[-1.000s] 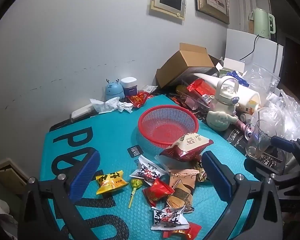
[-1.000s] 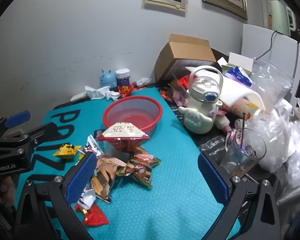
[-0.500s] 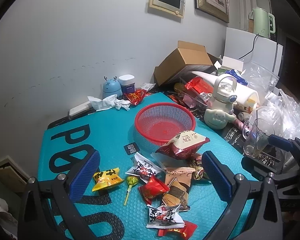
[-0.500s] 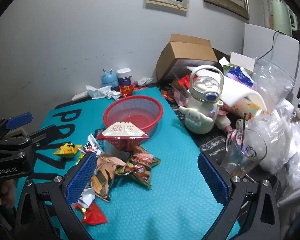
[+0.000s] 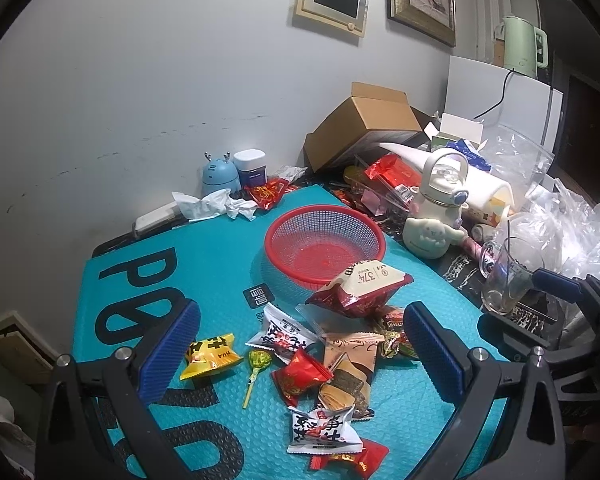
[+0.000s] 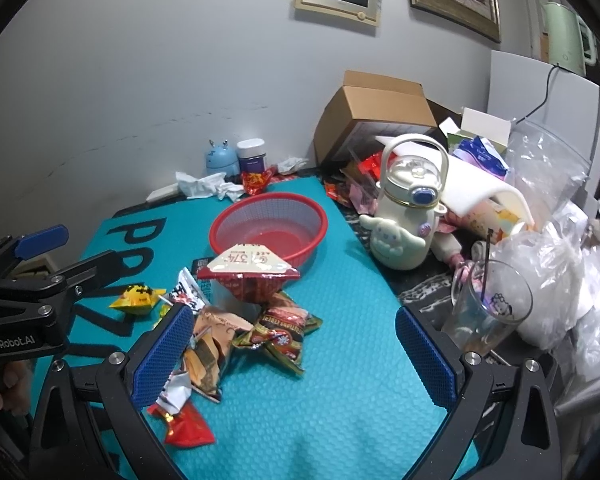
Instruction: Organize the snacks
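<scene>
The red-and-cream packet (image 5: 360,289) reads "374", the yellow packet (image 5: 211,354) "HUA", the left gripper's (image 6: 28,276) black body "GenRobot.AI", and the teal mat (image 5: 204,264) shows big black letters, "P" plainly and others partly hidden.

Glossy foil snack wrappers (image 5: 358,290) lie on a dimpled teal foam mat (image 5: 220,256) beside a red plastic mesh basket (image 5: 324,242).
</scene>
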A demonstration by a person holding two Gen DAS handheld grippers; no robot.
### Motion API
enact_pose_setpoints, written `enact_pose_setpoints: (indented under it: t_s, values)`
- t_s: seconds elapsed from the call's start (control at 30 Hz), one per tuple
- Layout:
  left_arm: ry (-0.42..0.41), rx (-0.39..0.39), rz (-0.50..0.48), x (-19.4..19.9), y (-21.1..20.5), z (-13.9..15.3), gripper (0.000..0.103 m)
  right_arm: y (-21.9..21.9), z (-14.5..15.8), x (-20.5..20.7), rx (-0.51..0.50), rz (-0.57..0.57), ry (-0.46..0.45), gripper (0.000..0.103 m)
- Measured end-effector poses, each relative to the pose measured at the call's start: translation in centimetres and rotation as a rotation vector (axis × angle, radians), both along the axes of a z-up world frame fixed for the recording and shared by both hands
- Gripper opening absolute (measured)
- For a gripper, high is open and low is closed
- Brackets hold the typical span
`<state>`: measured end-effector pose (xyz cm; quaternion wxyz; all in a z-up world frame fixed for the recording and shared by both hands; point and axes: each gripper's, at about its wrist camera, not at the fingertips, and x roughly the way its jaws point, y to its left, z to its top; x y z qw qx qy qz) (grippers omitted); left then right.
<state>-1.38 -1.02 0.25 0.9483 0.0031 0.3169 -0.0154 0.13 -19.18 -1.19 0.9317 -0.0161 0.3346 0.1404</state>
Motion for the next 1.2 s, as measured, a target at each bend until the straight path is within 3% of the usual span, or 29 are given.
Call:
enact_pose_setpoints:
  t_s: [1.2]
  values:
    - [-0.004, -0.028, -0.018, -1.1, -0.8, 0.7, 0.103, -0.9, 0.8, -1.1, 0.021, 0.007, -0.029, 0.103]
